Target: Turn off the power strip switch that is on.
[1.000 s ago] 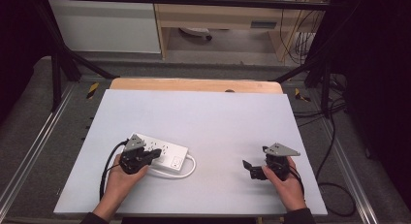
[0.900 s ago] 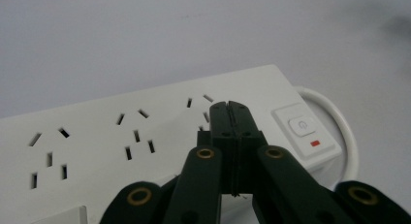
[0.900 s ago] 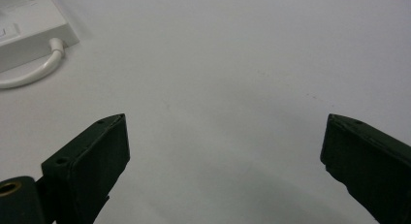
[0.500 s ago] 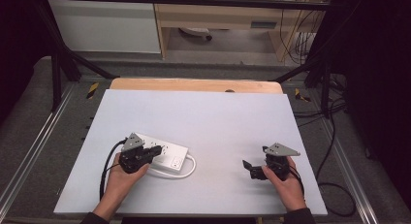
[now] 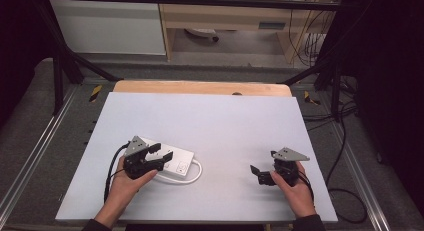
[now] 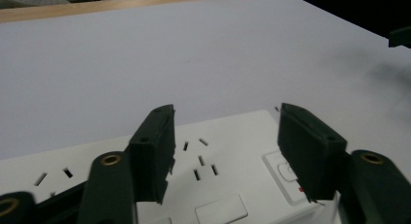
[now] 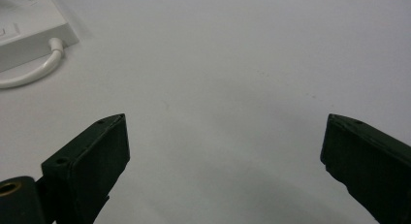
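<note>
Between the spread jaws of the left gripper (image 6: 223, 151), seen in the left gripper view, sits the top face of a white power strip (image 6: 213, 175); the black fingers (image 6: 155, 151) stand apart over its socket slots and grip nothing, one near the slot pairs and the other above the switch end with its small red mark. Compared with the high views from a second and half a second ago, almost nothing has shifted: that gripper (image 5: 150, 158) hovers at the same spot over the near end of the strip (image 5: 177, 163), and the strip has not moved on the white table top (image 5: 210, 121). I judge this as a pause just before a grasp, with the jaws lined up across the body but not yet closed. The right gripper (image 7: 223, 156) is likewise released, its fingers (image 7: 92, 161) wide over bare table, and it rests in the person's right hand (image 5: 295, 188) well apart from the strip, unchanged too. The strip itself lies flat at the left of the table, a long white block with several outlets and a rocker switch; its white cord (image 5: 192, 173) loops out of the end and curls back beside it. It looks rigid and smooth, so I expect a firm squeeze across its width will be needed.
</note>
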